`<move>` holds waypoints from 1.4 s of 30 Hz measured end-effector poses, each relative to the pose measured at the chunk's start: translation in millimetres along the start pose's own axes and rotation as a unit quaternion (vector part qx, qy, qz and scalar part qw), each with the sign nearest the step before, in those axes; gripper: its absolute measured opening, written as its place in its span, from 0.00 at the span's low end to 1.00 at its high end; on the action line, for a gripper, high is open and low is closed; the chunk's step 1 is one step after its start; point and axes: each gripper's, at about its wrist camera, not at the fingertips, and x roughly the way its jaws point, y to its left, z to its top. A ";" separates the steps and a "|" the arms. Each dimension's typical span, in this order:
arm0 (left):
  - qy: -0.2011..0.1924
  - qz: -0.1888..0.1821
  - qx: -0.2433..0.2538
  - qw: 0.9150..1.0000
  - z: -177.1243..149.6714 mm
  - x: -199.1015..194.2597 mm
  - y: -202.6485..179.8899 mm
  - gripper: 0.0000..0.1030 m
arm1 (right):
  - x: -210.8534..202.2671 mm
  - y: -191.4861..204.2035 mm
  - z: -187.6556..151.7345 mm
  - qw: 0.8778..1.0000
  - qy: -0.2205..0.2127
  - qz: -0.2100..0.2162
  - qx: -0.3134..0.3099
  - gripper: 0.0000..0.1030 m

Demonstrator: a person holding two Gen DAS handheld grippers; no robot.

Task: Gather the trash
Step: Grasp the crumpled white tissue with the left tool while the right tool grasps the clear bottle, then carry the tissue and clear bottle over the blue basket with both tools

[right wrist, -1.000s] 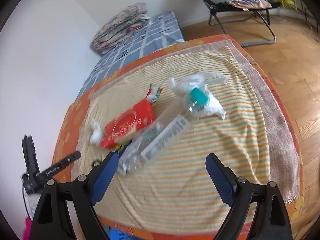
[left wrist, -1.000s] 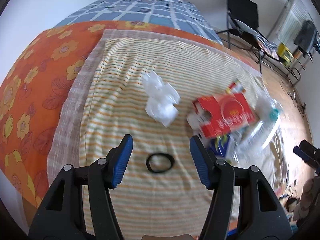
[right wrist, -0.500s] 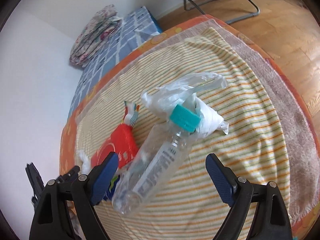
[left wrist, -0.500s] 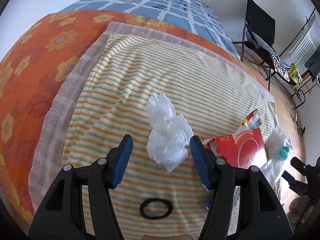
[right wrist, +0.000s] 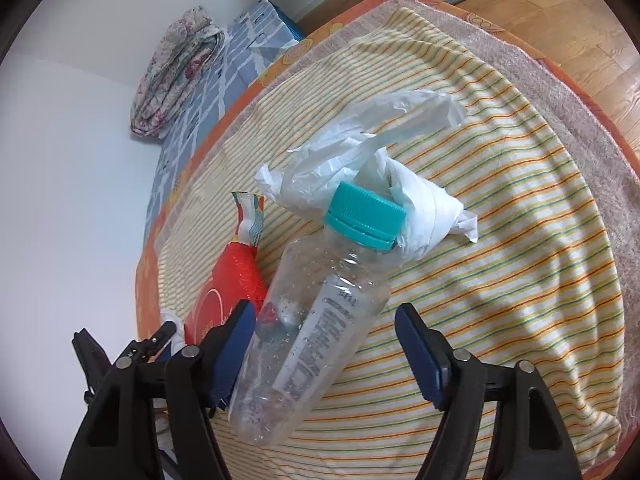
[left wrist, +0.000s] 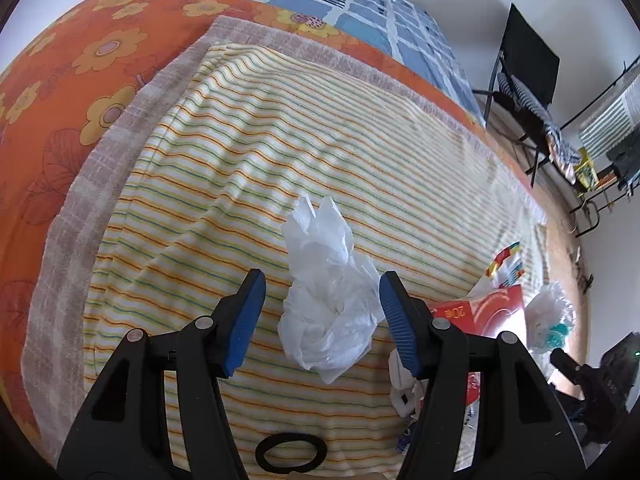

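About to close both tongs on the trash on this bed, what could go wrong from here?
1. The left tongs straddle the crumpled white plastic bag; it may squash and slip out.
2. The right tongs are open around the clear bottle, which lies skewed across the gap and could roll away.
3. The soft striped blanket could get pinched too.

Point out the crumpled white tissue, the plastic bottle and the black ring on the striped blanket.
crumpled white tissue point(left wrist: 328, 304), left wrist view, middle of the wad between the open tool's fingers.
plastic bottle point(right wrist: 316, 320), right wrist view, on the clear body by the label.
black ring point(left wrist: 291, 451), left wrist view, on its lower band.
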 end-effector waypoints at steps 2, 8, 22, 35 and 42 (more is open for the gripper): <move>-0.001 0.007 0.004 1.000 -0.2 1.4 -0.7 0.58 | -2.1 2.5 -1.9 1.000 0.000 0.005 -0.006 0.65; -0.001 -0.001 0.011 1.000 -4.1 1.0 1.0 0.33 | -4.4 4.6 -6.3 1.000 0.000 0.015 -0.004 0.63; -0.044 -0.011 0.031 0.998 -10.8 -47.4 3.6 0.29 | -46.4 38.3 -23.6 0.994 -0.054 0.023 -0.087 0.61; -0.068 -0.053 0.074 0.994 -43.3 -112.3 -17.1 0.29 | -108.6 79.2 -67.4 0.964 -0.145 -0.021 -0.222 0.61; -0.065 -0.069 0.105 0.990 -75.3 -140.3 -24.0 0.29 | -136.4 92.7 -100.9 0.947 -0.162 -0.018 -0.277 0.61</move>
